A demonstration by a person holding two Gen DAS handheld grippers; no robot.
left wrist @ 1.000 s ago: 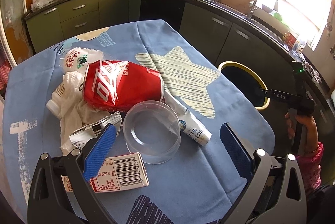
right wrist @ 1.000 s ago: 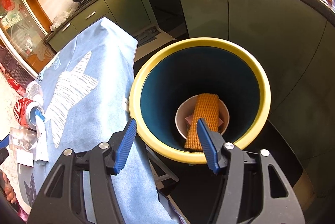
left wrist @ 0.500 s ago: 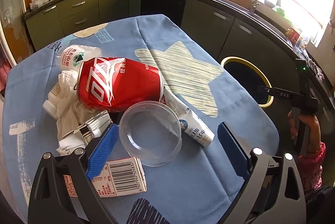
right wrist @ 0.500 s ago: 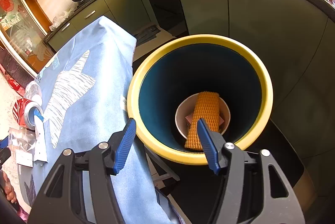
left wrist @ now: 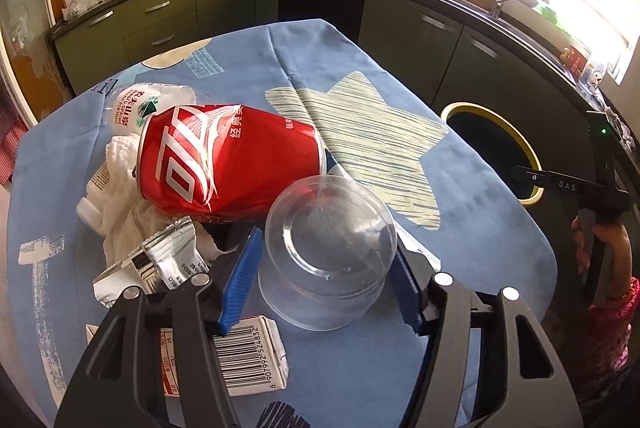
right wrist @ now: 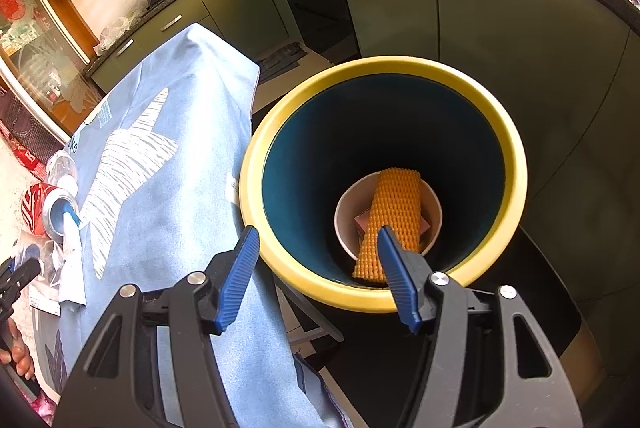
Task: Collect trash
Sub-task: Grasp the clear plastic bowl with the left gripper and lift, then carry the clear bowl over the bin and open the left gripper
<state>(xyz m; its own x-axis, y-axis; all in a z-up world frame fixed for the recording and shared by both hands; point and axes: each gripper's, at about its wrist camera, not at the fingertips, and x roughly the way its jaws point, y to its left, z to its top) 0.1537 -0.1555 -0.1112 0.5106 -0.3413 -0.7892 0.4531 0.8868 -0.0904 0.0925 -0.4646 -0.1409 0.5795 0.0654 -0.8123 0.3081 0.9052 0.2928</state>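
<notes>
Blue cloth covers the tabletop (left wrist: 248,68) in front of you, and the trash lies in a heap toward its left side. Furthest left, a crumpled white tissue (left wrist: 120,196) sits beside a torn silver wrapper (left wrist: 160,260), with a clear water bottle (left wrist: 140,104) lying behind them. A dented red can (left wrist: 224,160) lies on its side across the heap, and a flattened carton with a barcode (left wrist: 244,356) rests flat under your left tool's near finger. Your left tool (left wrist: 324,280) has just been closing its jaws around the clear plastic cup (left wrist: 324,252), which stands upside down between the blue pads (left wrist: 242,276); both pads sit against the cup's wall, though through the clear plastic you cannot be sure how firmly the right one presses. A white tube (right wrist: 72,244) pokes out from behind the can in the right wrist view. Further right, past the tabletop's edge, the yellow-rimmed bin (right wrist: 508,164) stands on the floor by the dark green cabinets (right wrist: 480,40). Your right tool (right wrist: 316,268) hangs over the bin's near rim with its jaws partly apart and nothing between them. Down inside, an orange foam net (right wrist: 394,212) lies across a white paper bowl (right wrist: 344,220).
</notes>
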